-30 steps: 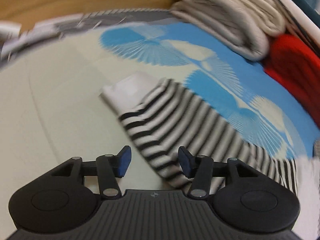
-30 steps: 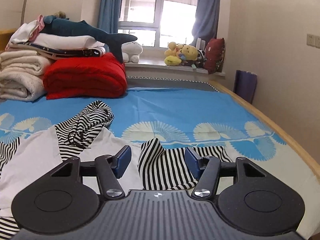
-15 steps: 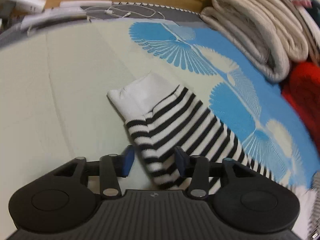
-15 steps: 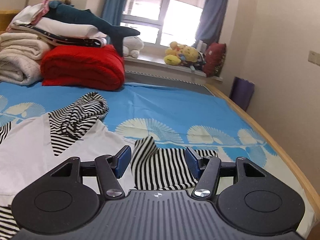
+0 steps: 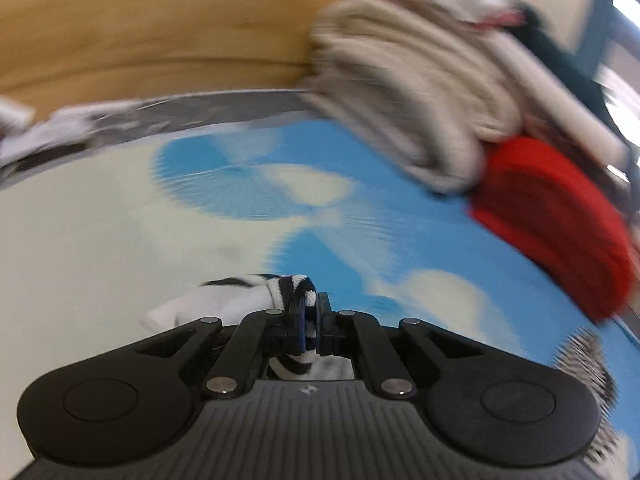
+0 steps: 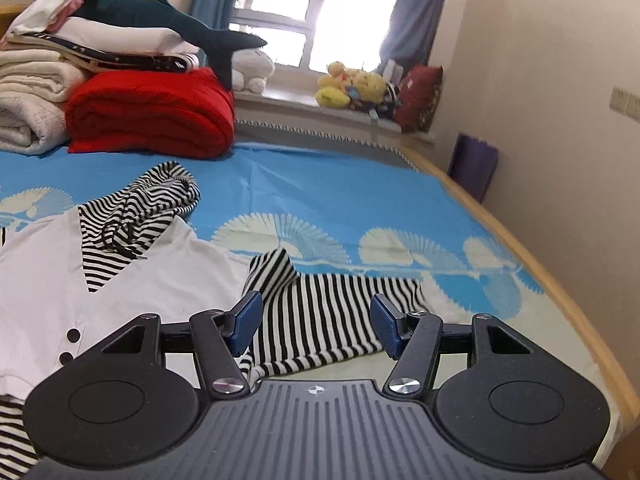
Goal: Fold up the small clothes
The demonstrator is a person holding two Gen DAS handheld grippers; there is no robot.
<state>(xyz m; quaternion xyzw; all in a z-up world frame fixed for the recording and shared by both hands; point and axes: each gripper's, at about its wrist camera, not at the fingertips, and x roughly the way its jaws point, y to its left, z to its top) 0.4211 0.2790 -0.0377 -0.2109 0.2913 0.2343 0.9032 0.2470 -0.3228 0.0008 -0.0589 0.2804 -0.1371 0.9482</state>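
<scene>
A small white top with black-and-white striped sleeves and hood lies on the bed; its white body and striped hood show in the right wrist view. My left gripper is shut on the striped left sleeve, bunched with its white cuff and lifted above the sheet. My right gripper is open and empty, low over the other striped sleeve, which lies flat between its fingers.
Folded beige blankets, a red quilt and a shark plush are stacked at the bed's head. The wooden bed edge runs along the right. Soft toys sit on the windowsill.
My left gripper closed on the striped sleeve and lifted it; the view swung up and blurred. My right gripper moved slightly forward over the other sleeve, staying open.
</scene>
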